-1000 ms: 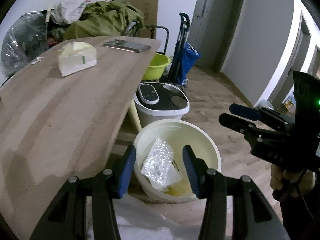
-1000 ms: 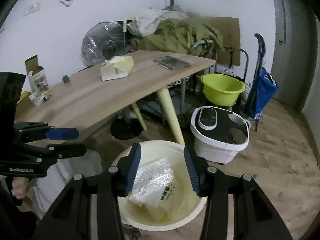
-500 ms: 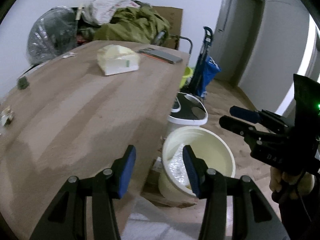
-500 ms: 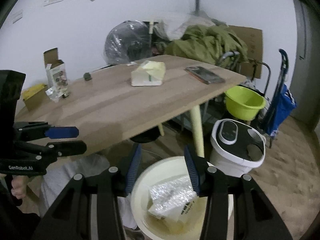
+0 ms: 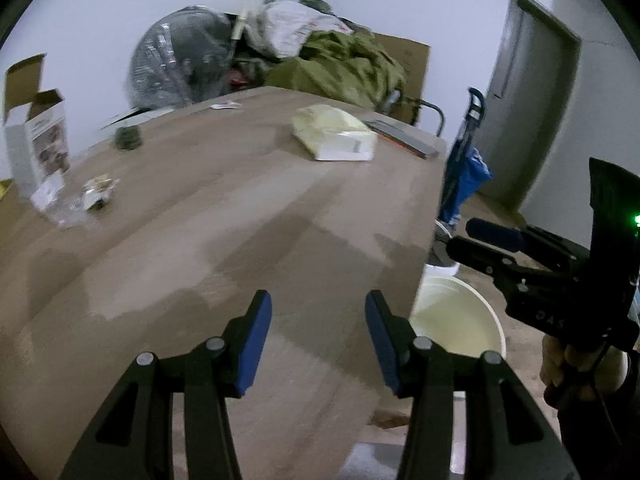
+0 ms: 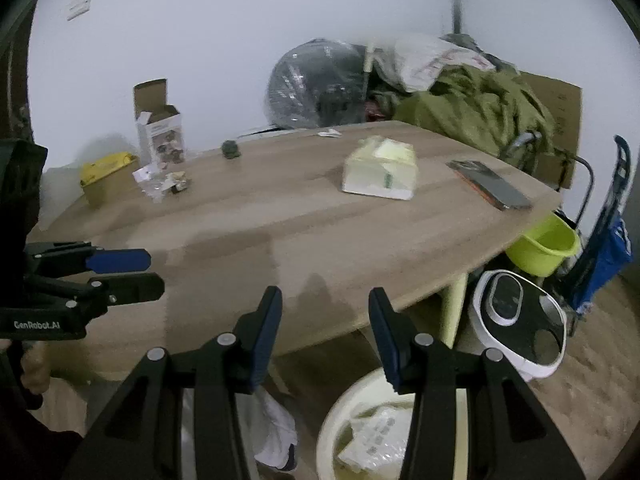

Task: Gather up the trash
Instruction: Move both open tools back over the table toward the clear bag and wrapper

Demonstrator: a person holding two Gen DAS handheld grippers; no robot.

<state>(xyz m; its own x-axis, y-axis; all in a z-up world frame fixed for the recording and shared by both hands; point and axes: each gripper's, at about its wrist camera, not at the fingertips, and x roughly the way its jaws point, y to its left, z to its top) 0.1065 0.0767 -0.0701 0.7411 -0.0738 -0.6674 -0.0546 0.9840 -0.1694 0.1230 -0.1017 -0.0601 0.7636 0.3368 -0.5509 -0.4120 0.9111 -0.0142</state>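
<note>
My left gripper (image 5: 318, 336) is open and empty above the near part of the wooden table (image 5: 240, 240). My right gripper (image 6: 324, 338) is open and empty over the table's front edge. A cream bucket (image 6: 340, 420) with plastic wrap and paper inside stands on the floor below it; its rim also shows in the left wrist view (image 5: 460, 320). Small crumpled wrappers (image 5: 94, 196) lie at the table's left next to an open white carton (image 5: 36, 144). They also show in the right wrist view (image 6: 168, 182). A small dark green lump (image 6: 231, 149) lies farther back.
A cream tissue pack (image 6: 380, 174) and a phone (image 6: 490, 190) lie on the table's right half. A yellow packet (image 6: 106, 164) sits at the far left. A white appliance (image 6: 516, 312), green basin (image 6: 544, 246) and blue cart (image 6: 608, 232) stand on the floor at right.
Both grippers have lifted and swung left, from over the bucket to over the table. The bucket has dropped toward the lower right. Both stay open.
</note>
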